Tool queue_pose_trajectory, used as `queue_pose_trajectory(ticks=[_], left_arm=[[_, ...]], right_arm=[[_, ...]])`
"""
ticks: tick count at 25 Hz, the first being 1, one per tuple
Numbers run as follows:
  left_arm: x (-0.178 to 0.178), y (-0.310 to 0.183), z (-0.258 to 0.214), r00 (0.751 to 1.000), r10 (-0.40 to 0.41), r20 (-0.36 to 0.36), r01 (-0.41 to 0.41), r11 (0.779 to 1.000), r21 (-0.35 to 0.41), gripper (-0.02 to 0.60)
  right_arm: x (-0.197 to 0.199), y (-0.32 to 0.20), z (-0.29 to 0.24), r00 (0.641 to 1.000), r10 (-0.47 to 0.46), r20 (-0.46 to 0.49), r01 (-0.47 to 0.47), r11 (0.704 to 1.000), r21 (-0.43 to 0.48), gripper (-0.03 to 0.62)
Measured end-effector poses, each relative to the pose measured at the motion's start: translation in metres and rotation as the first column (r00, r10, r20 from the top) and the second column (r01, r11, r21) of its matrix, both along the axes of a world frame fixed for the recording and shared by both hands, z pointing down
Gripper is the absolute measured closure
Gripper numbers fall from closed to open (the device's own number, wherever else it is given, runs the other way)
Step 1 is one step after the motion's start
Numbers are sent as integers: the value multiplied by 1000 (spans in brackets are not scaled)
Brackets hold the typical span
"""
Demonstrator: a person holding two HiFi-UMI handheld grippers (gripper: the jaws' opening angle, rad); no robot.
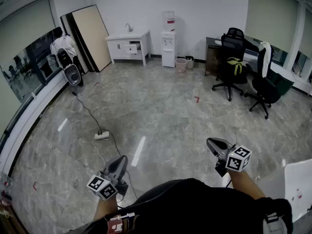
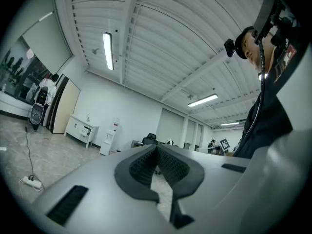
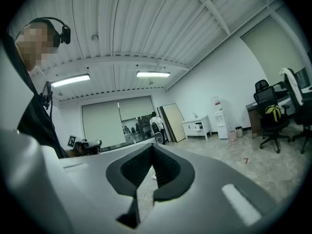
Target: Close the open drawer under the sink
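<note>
White cabinet (image 1: 117, 47) with sink, far wall; drawer (image 1: 132, 48) ajar, well apart from grippers. Left gripper (image 1: 120, 162), right gripper (image 1: 213, 144): jaws pressed together, empty. Advised: approach first, push drawer front squarely.

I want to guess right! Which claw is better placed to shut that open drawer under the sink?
Probably left. Both claws are shut and far from the drawer, but the sink cabinet lies more ahead of the left claw than the right claw.

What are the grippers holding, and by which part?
Nothing is held. The left gripper and the right gripper both have their fingers shut, with nothing between them.
</note>
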State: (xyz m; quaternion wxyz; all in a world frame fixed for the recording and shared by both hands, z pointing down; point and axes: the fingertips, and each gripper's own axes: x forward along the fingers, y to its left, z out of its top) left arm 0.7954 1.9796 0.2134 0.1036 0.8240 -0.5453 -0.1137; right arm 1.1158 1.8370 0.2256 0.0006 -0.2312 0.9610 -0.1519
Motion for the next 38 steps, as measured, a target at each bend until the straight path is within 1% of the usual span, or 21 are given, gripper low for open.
queue_pose_trajectory(ticks=[10, 16, 27, 30, 33, 38], left_arm=[[4, -10, -2, 1000, 14, 1, -14, 1000, 7, 580], [3, -14, 5, 1000, 16, -5, -16, 1000, -1, 580], [16, -35, 6, 999, 51, -19, -51, 999, -12, 580], [27, -43, 4, 998, 58, -5, -58, 998, -20, 580], [45, -54, 2, 997, 79, -4, -79, 997, -16, 581], [89, -68, -1, 994, 113, 8, -112, 994, -16, 580]], right_arm=[[5, -6, -3, 1000, 10, 2, -10, 1000, 13, 594], [12, -15, -2, 997, 55, 54, -54, 998, -25, 594], [25, -27, 1, 995, 74, 69, -71, 996, -52, 592], [35, -28, 3, 995, 77, 69, -74, 996, -51, 592], [53, -30, 2, 994, 88, 69, -85, 995, -51, 592], [99, -32, 4, 990, 121, 69, -117, 992, -54, 592]])
